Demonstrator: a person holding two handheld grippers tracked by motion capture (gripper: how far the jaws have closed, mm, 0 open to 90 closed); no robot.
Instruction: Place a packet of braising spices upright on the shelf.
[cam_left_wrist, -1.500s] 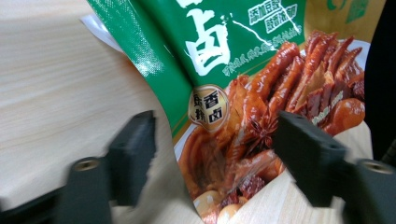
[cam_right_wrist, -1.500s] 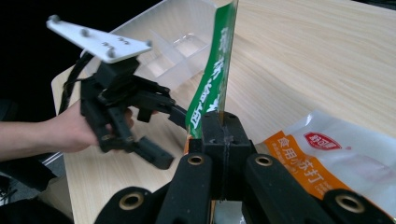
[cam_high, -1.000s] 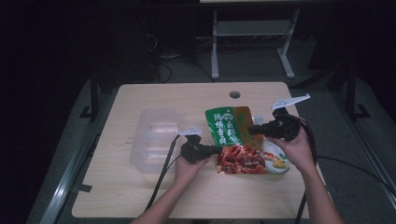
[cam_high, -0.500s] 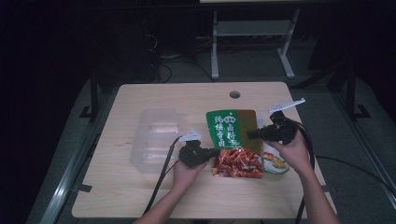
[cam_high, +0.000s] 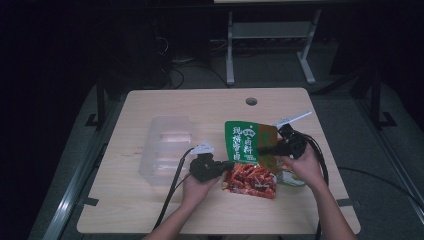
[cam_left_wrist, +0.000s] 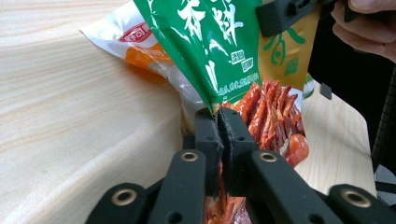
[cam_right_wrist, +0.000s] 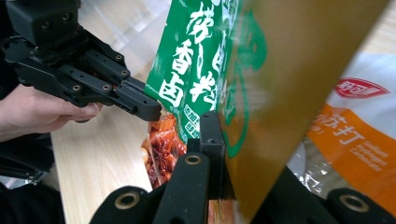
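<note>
The pouch (cam_high: 250, 155) spans both closed grippers — left gripper (cam_high: 226, 166) pinches its near-left edge, right gripper (cam_high: 266, 149) its right edge.

Cut off by the top edge of the left gripper view: the upper part of the green snack bag (cam_left_wrist: 210, 46). Hidden behind that bag's tilted face in the right gripper view: one jaw of the right tongs (cam_right_wrist: 219, 140), and much of the white and orange packet (cam_right_wrist: 359, 130) beyond. Too small to read in the high view: the bag's print, and the clear plastic tray (cam_high: 167, 147) only a faint outline on the desk (cam_high: 200, 105).
</note>
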